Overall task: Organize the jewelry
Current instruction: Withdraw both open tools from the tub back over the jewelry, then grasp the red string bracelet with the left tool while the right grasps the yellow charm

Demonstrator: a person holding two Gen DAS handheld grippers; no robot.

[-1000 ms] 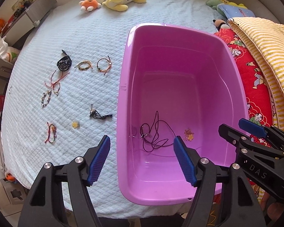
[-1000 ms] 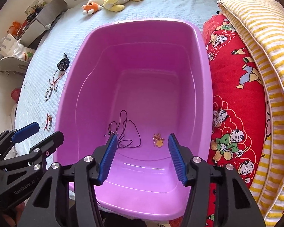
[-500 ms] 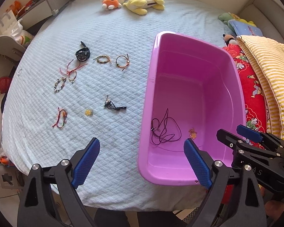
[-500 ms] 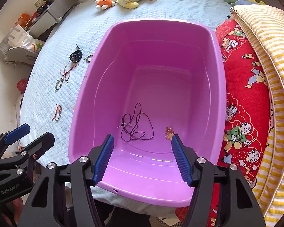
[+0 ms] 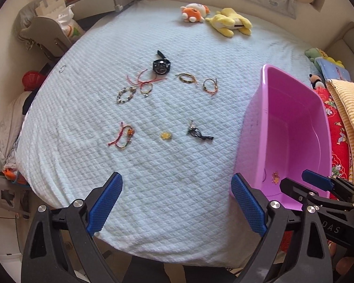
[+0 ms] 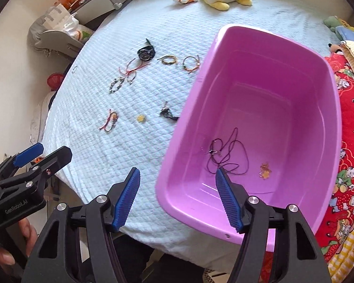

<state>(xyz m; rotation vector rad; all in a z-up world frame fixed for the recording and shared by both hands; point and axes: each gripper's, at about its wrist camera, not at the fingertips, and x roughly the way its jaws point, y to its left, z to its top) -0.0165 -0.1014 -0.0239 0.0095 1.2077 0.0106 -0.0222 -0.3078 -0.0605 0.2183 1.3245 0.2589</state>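
The pink tub (image 6: 266, 118) lies on the bed (image 5: 153, 176) with its long axis running from lower frame toward the upper right; only the right wrist view shows the dark cord necklace (image 6: 226, 155) on its floor. Bracelets (image 5: 125, 94) and a watch (image 5: 161, 66) lie scattered mid-frame, well apart from it. The left claw (image 5: 177, 202) has just been opening and stands wide and empty, and the right claw (image 6: 177, 198), also just opening, holds nothing above the tub's near rim.

Home bedroom: quilted bed (image 5: 177, 184) w/ plush toys (image 5: 229, 21) (kid's, prob.), folded blankets (image 6: 351, 127) alongside.
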